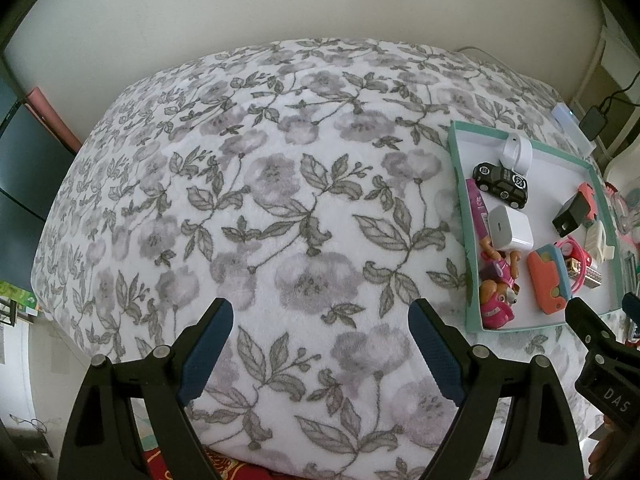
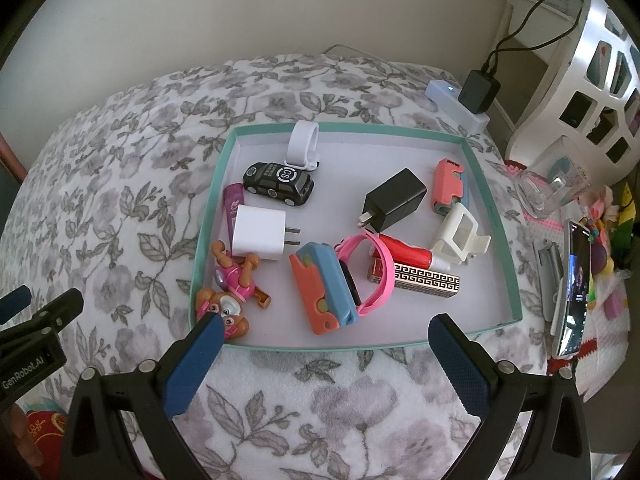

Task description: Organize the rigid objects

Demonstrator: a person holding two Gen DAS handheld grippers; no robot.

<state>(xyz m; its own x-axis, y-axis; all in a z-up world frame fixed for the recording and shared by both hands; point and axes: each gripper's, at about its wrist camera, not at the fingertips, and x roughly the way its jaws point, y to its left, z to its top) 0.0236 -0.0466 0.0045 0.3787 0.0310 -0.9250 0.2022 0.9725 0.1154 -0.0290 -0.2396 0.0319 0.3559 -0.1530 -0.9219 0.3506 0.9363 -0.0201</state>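
Teal tray (image 2: 494, 216) half cropped from the left view — both grippers (image 1: 320, 322) (image 2: 324, 336) gape wide, empty.

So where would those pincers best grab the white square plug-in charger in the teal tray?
Probably from above, across the white charger's flat sides, clear of its prongs, which point towards the tray's middle. The open right gripper hovers nearest.

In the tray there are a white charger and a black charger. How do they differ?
The white charger lies near the tray's left wall, its prongs pointing right; the black charger lies toward the right side, its prongs pointing lower left. The white one touches the pink dog toy. Both are boxy wall plugs.
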